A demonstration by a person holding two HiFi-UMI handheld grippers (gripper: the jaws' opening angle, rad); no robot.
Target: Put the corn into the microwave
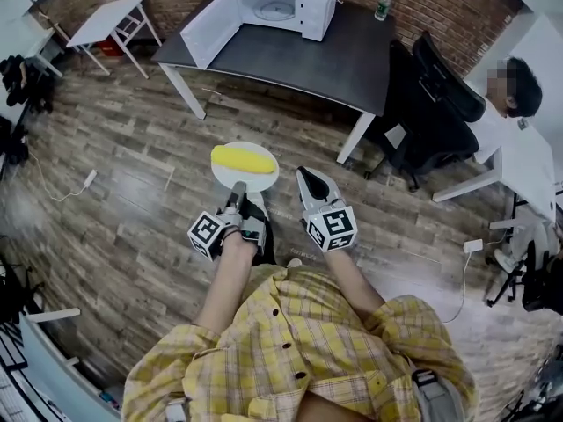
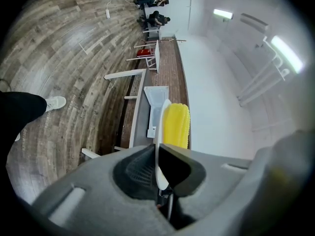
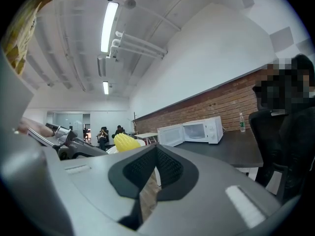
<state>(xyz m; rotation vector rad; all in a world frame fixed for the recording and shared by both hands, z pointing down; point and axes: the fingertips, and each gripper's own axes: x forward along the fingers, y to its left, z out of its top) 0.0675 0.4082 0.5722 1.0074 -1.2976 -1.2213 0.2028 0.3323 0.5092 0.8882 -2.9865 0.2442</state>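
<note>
A yellow corn cob [image 1: 242, 157] lies on a round white plate [image 1: 264, 179]. My left gripper [image 1: 237, 186] is shut on the plate's near rim and holds it above the wooden floor. In the left gripper view the plate's rim [image 2: 158, 132] runs edge-on between the jaws, with the corn [image 2: 176, 126] beyond it. My right gripper [image 1: 305, 175] hangs beside the plate to the right, its jaws closed to a point with nothing in them. The white microwave [image 1: 286, 3] stands on the dark table [image 1: 334, 60] ahead with its door swung open; in the right gripper view the microwave [image 3: 194, 131] is also visible.
A black office chair [image 1: 431, 104] stands right of the dark table, and a person sits at a white desk [image 1: 528, 170] further right. A water bottle [image 1: 383, 4] is on the table's far corner. A small white table [image 1: 110, 20] stands back left. Cables lie on the floor.
</note>
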